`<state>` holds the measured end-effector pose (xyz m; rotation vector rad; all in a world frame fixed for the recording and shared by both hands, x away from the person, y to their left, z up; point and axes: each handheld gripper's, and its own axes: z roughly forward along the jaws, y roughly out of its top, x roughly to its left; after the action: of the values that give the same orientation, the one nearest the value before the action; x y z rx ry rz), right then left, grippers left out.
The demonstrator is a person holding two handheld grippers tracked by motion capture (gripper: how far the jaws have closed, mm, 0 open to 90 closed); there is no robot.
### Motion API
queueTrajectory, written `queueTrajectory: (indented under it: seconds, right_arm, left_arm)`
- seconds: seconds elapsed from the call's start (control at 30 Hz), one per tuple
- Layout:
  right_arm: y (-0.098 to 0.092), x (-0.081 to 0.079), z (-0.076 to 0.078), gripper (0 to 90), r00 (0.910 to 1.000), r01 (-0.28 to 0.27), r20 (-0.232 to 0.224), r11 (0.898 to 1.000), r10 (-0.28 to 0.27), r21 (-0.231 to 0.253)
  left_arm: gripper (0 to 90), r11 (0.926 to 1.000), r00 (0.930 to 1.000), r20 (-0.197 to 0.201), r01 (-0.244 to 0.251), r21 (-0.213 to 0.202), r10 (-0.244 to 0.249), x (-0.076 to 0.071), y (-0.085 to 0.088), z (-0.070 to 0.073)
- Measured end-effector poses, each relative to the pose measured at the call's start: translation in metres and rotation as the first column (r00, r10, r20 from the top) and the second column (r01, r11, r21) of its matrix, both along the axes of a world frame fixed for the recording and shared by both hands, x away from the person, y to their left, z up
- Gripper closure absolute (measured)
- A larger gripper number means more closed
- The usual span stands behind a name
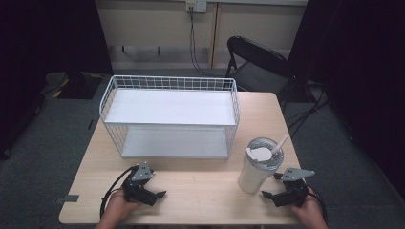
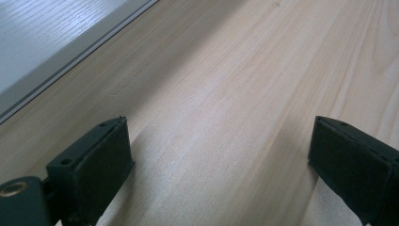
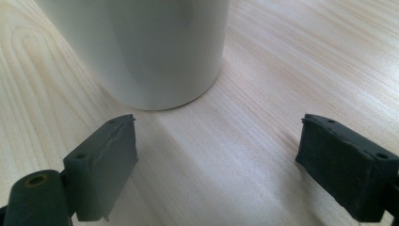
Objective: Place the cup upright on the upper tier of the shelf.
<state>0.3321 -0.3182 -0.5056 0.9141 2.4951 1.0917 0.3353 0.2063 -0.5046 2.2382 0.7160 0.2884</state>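
On the table's near edge, your left gripper (image 1: 152,190) and right gripper (image 1: 277,188) both sat wide open, empty; tumbler (image 1: 258,165) just beside the right one, untouched, wire shelf (image 1: 169,117) bare — nothing started, I'd guess.
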Motion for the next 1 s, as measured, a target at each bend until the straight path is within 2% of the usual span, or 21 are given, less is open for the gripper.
queueTrajectory:
  seconds: [0.17, 0.2, 0.23, 0.27, 0.33, 0.37, 0.4, 0.5, 0.53, 0.6, 0.77, 0.87, 1.0]
  right_arm:
    - [0.0, 0.0, 0.0, 11.5, 1.0, 0.005, -0.001, 1.0, -0.005, 0.002]
    - [0.0, 0.0, 0.0, 11.6, 1.0, 0.007, -0.002, 1.0, -0.007, 0.002]
    - [0.001, -0.001, 0.0, 11.6, 1.0, 0.008, -0.003, 1.0, -0.008, 0.003]
    - [0.001, -0.001, 0.0, 11.7, 1.0, 0.006, -0.004, 1.0, -0.006, 0.005]
    - [0.001, -0.002, 0.003, 14.5, 0.9996, -0.008, -0.027, 1.0, 0.008, 0.023]
    - [0.001, -0.002, 0.003, 14.5, 0.9996, -0.008, -0.027, 1.0, 0.008, 0.023]
    - [0.002, -0.003, 0.006, 14.3, 0.9993, -0.012, -0.034, 0.999, 0.013, 0.051]
    - [0.003, -0.005, 0.011, 14.3, 0.9991, -0.024, -0.033, 0.997, 0.026, 0.073]
    - [0.006, -0.009, 0.018, 14.1, 0.9991, -0.041, -0.008, 0.995, 0.042, 0.09]
    - [0.008, -0.011, 0.024, 13.6, 0.9987, -0.05, 0.008, 0.991, 0.049, 0.12]
    - [0.013, -0.012, 0.032, 13.2, 0.998, -0.058, 0.032, 0.986, 0.054, 0.157]
    - [0.018, -0.011, 0.038, 13.0, 0.9962, -0.078, 0.053, 0.976, 0.068, 0.203]
    - [0.021, -0.01, 0.042, 12.7, 0.995, -0.081, 0.074, 0.973, 0.067, 0.215]
  left_arm:
    - [5.9, 0.9999, 1.0, 0.002, 0.005, 0.01, -0.005, 0.0, 0.0, 0.0]
    - [5.8, 1.0, 1.0, 0.0, 0.0, 0.0, 0.0, 0.0, 0.0, 0.0]
    - [5.9, 0.9999, 1.0, 0.002, 0.005, 0.01, -0.005, 0.0, 0.0, 0.0]
    - [5.9, 1.0, 1.0, 0.0, 0.0, 0.0, 0.0, 0.0, 0.0, 0.0]
    - [5.9, 1.0, 1.0, 0.0, -0.001, 0.0, 0.001, 0.0, 0.0, 0.0]
    - [5.9, 1.0, 1.0, 0.0, -0.001, 0.0, 0.001, 0.0, 0.0, 0.0]
    - [5.9, 0.9999, 1.0, 0.002, 0.006, 0.012, -0.006, 0.0, 0.001, 0.0]
    - [5.8, 1.0, 1.0, 0.0, 0.0, 0.001, 0.0, 0.0, 0.0, 0.0]
    - [5.9, 1.0, 1.0, 0.0, -0.001, 0.0, 0.001, 0.0, 0.0, 0.0]
    - [5.9, 1.0, 1.0, 0.0, 0.0, 0.0, 0.0, 0.0, 0.0, 0.0]
    - [5.9, 1.0, 1.0, 0.0, -0.001, 0.0, 0.001, 0.0, 0.0, 0.0]
    - [5.9, 1.0, 1.0, 0.0, -0.001, 0.0, 0.001, 0.0, 0.0, 0.0]
    - [5.9, 1.0, 1.0, 0.0, -0.001, 0.0, 0.001, 0.0, 0.0, 0.0]
